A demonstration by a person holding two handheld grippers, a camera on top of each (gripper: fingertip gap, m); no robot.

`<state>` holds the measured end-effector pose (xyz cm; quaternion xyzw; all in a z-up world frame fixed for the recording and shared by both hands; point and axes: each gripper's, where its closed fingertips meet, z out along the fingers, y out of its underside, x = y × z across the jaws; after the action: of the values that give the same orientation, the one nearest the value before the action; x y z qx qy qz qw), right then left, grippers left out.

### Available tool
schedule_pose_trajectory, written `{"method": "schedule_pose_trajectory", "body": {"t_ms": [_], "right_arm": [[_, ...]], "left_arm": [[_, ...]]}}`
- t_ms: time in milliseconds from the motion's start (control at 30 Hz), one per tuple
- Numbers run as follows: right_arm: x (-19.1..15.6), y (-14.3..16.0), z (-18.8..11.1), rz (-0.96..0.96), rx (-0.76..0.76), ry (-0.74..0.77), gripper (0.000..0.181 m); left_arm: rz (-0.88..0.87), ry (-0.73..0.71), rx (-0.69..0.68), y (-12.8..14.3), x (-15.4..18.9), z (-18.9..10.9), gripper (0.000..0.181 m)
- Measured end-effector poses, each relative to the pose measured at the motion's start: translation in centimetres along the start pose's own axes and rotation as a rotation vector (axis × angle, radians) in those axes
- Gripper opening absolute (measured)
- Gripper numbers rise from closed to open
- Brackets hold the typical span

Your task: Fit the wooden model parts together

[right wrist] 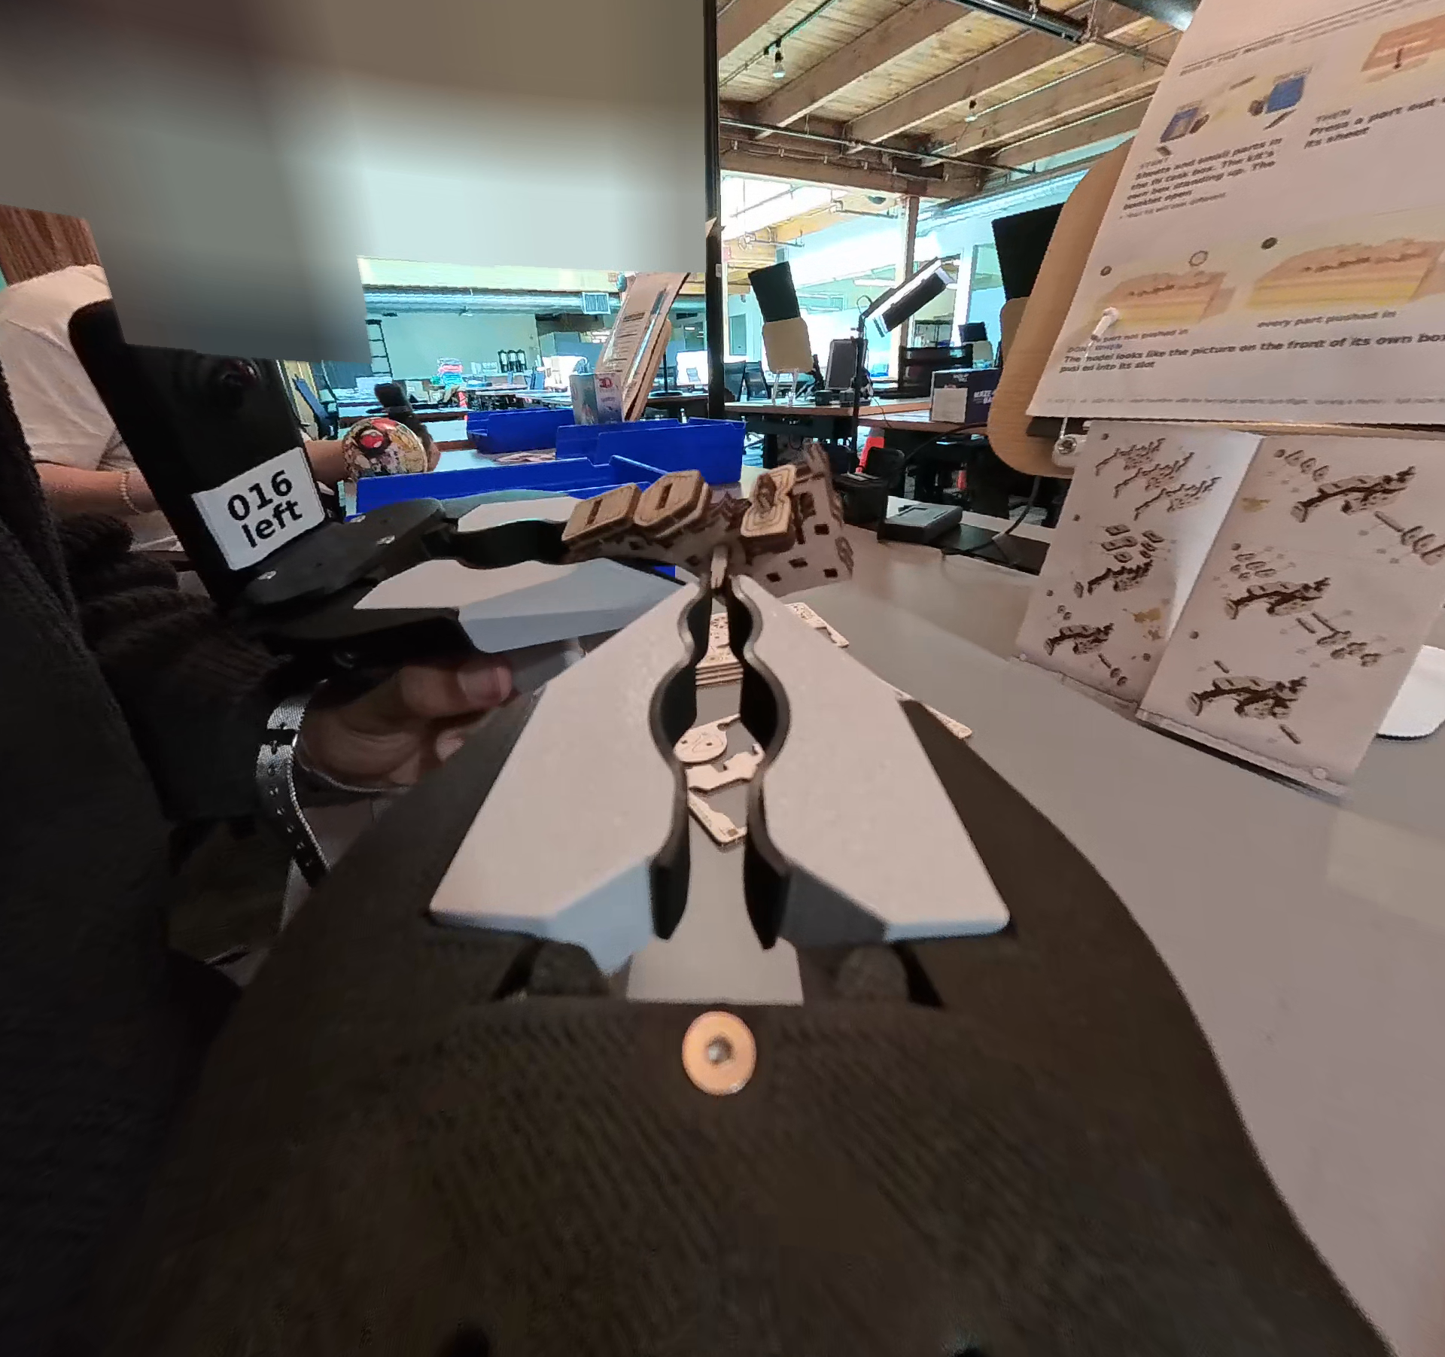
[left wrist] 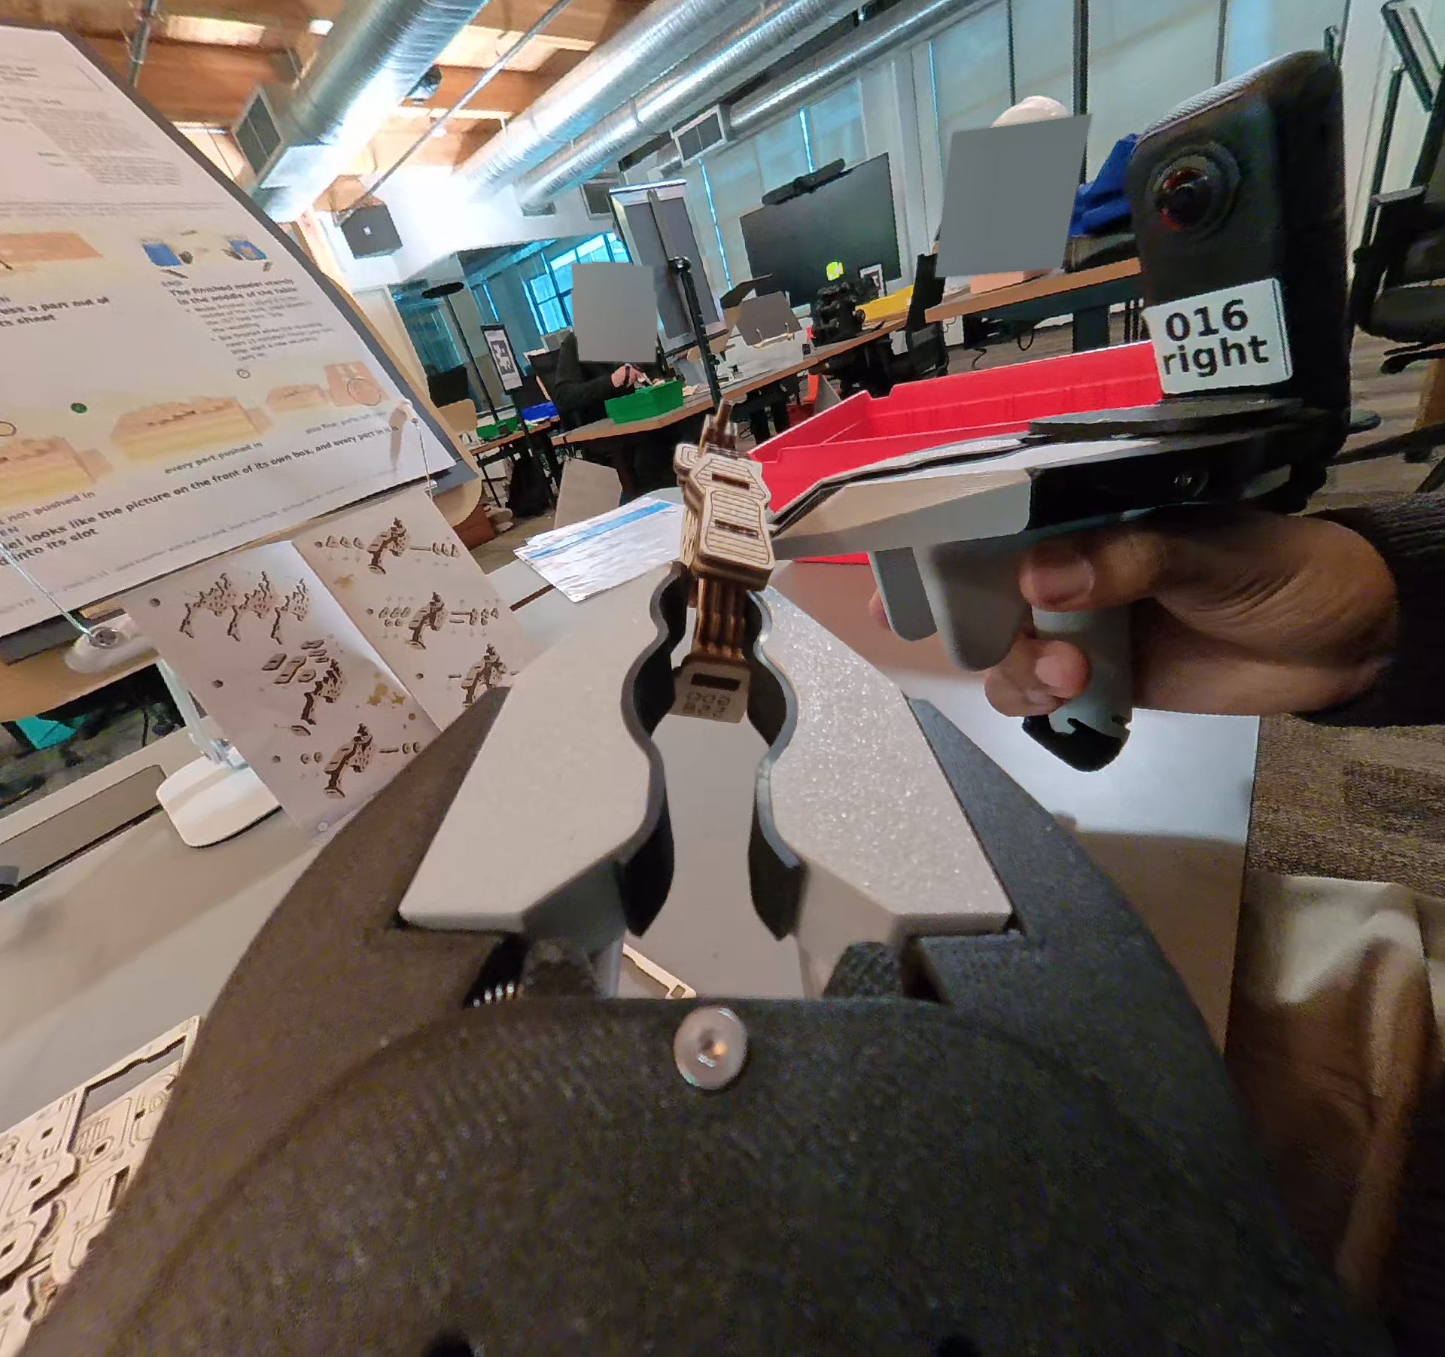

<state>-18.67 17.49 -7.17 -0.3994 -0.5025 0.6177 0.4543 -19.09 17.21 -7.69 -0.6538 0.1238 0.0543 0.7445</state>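
— Above the grey surface (left wrist: 1095,795), in the left wrist view, how far along is the work judged to be?

— A partly built wooden model (left wrist: 723,537) is held in the air, several layered pieces already joined. The left gripper (left wrist: 710,643) is closed tight on its lower stem, and the right gripper (left wrist: 782,526) is brought in from the side, its tips nearly shut at the model's upper block. Punched sheets (left wrist: 47,1179) are seen at the lower left, so more parts are judged left to fit.

— And the room for moving there?

— A red tray (left wrist: 962,412) lies behind the right gripper, and the instruction stand (left wrist: 195,350) and booklet (left wrist: 328,655) crowd the left. Open space is left mainly upward and toward the camera.

— What is shown in the right wrist view?

— The right gripper (right wrist: 718,576) is pinched on a thin tab under the model, with the left gripper (right wrist: 547,537) clamped on the model's end from the left. Whether that tab is fully seated cannot be told. Loose flat pieces (right wrist: 715,764) lie on the surface below.

— Edges to mind?

— The booklet stands near on the right, and blue bins (right wrist: 547,475) sit well behind; the surface directly underneath is close, so downward travel is judged limited.
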Motion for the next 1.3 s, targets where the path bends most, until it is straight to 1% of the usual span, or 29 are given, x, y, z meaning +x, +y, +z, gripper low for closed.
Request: {"method": "schedule_pose_trajectory", "body": {"t_ms": [200,233,300,400,467,500,567,633,700,767,833,900,967,1000,1033,1100,1133,1167,1200,1233,1300], "right_arm": [[0.3,0.3,0.0,-0.020,-0.024,0.009,0.003],[0.5,0.3,-0.1,-0.025,-0.027,0.018,0.002],[1.4,0.2,-0.4,-0.006,-0.020,0.042,0.002],[3.1,0.4,-1.0,0.058,-0.034,0.071,0.002],[3.6,0.9,-1.2,0.101,-0.064,0.052,0.002],[3.5,1.2,-1.3,0.140,-0.078,0.027,0.002],[3.2,1.6,-1.3,0.261,-0.086,-0.043,0.002],[2.7,1.3,-1.3,0.382,-0.069,-0.120,0.002],[2.1,1.0,-1.4,0.413,-0.056,-0.170,0.002],[1.7,0.7,-1.5,0.396,-0.046,-0.197,0.001],[1.4,0.2,-1.6,0.386,-0.026,-0.212,0.001],[1.2,-0.3,-1.7,0.397,0.003,-0.230,0.001],[1.0,-0.9,-1.9,0.433,0.041,-0.265,0.001],[0.7,-1.3,-2.0,0.457,0.062,-0.291,0.001],[0.4,-1.7,-2.1,0.486,0.084,-0.321,0.001],[-0.4,-2.5,-2.4,0.537,0.131,-0.393,0.001],[-0.9,-3.0,-2.5,0.550,0.154,-0.430,0.001],[-1.3,-3.3,-2.6,0.552,0.169,-0.461,0.001],[-1.7,-3.5,-2.7,0.542,0.174,-0.483,0.001],[-2.0,-3.5,-2.8,0.526,0.173,-0.497,0.002],[-2.4,-3.7,-2.9,0.503,0.183,-0.517,0.001]], "left_arm": [[-0.045,0.019,-0.029,0.6,0.0,0.1,0.011],[-0.085,0.026,-0.028,0.7,0.0,0.2,0.016],[-0.178,0.054,-0.039,1.1,-0.2,0.3,0.040],[-0.324,0.107,-0.076,1.9,-0.3,0.7,0.065],[-0.436,0.155,-0.079,2.1,-0.3,0.7,0.073],[-0.501,0.184,-0.073,2.1,-0.2,0.7,0.072],[-0.663,0.292,-0.047,1.6,0.3,0.5,0.064],[-0.838,0.373,-0.022,1.1,0.4,0.5,0.069],[-0.937,0.445,0.018,0.3,0.6,0.2,0.065],[-1.015,0.494,0.094,-0.9,0.4,-0.3,0.064],[-1.041,0.551,0.173,-2.4,0.5,-1.1,0.063],[-1.003,0.555,0.177,-2.8,1.0,-1.3,0.064],[-0.952,0.501,0.141,-2.2,1.1,-0.9,0.062],[-0.932,0.443,0.117,-1.5,0.7,-0.6,0.059],[-0.915,0.398,0.107,-1.2,0.4,-0.5,0.059],[-0.894,0.364,0.088,-0.9,0.1,-0.4,0.052],[-0.904,0.375,0.091,-1.1,0.2,-0.5,0.051],[-0.944,0.405,0.094,-1.4,0.4,-0.5,0.043],[-1.018,0.470,0.102,-1.8,0.9,-0.7,0.035],[-1.120,0.566,0.102,-2.3,1.6,-0.9,0.030],[-1.348,0.762,0.110,-3.3,2.6,-1.4,0.027]]}}
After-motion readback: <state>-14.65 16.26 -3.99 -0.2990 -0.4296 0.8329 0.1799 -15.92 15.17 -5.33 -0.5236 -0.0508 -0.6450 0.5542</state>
